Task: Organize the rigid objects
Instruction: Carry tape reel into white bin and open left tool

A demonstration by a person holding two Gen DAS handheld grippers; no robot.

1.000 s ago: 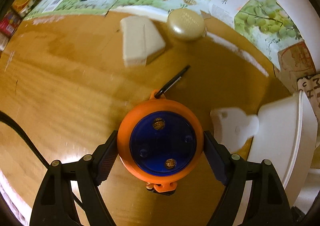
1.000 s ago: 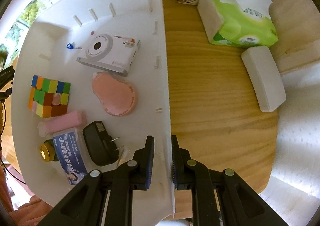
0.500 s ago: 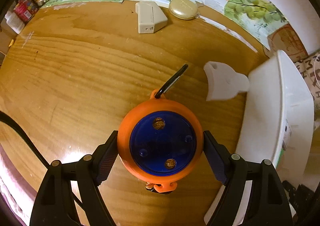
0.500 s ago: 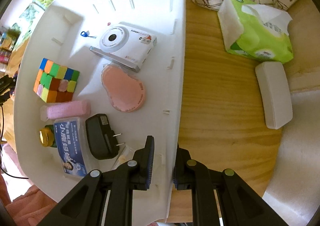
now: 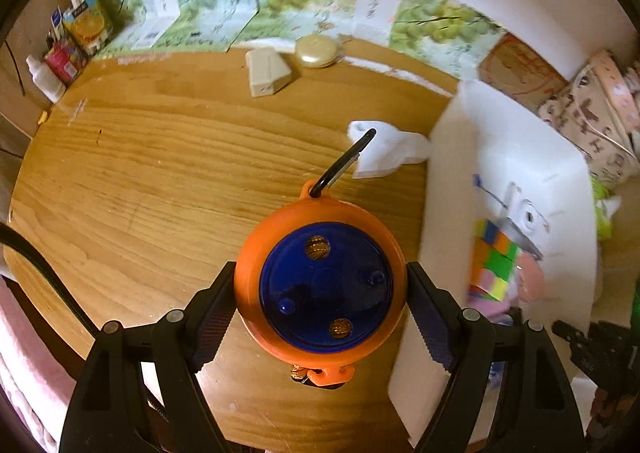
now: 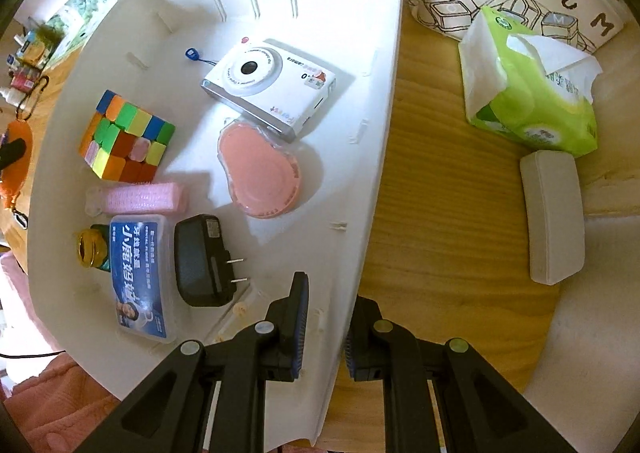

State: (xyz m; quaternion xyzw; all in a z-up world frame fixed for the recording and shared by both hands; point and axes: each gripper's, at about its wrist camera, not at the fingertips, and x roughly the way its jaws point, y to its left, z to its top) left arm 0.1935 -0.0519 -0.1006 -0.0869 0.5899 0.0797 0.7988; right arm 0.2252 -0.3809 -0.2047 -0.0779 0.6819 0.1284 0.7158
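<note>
The left gripper [image 5: 320, 293] is clamped on an orange disc [image 5: 320, 289] with a blue face, one finger at its 9 o'clock edge and one at its 3 o'clock edge. A black clip [image 5: 346, 163] runs from the disc's top loop toward 1 o'clock. The disc hangs over the wooden table [image 5: 160, 181]. At 1 o'clock from it a white piece [image 5: 388, 153] lies on the table, and at 3 o'clock stands the white bin [image 5: 516, 157]. At 12 o'clock, near the far edge, lie a beige block [image 5: 266, 71] and a gold compact [image 5: 318, 51], just beside each other. The right gripper [image 6: 326, 327] is closed on the bin's [image 6: 352, 53] right wall, one finger inside and one outside. In the bin lie a camera [image 6: 268, 87] at 12 o'clock, a cube [image 6: 126, 141] at 10 o'clock, a pink case [image 6: 258, 179] touching the camera, a pink roll [image 6: 140, 199], a blue box [image 6: 138, 273], a black charger [image 6: 202, 265] and a gold-capped bottle [image 6: 92, 249]. Outside, at 2 o'clock, a tissue pack [image 6: 528, 93] and a white case [image 6: 554, 217] rest on the table.
</note>
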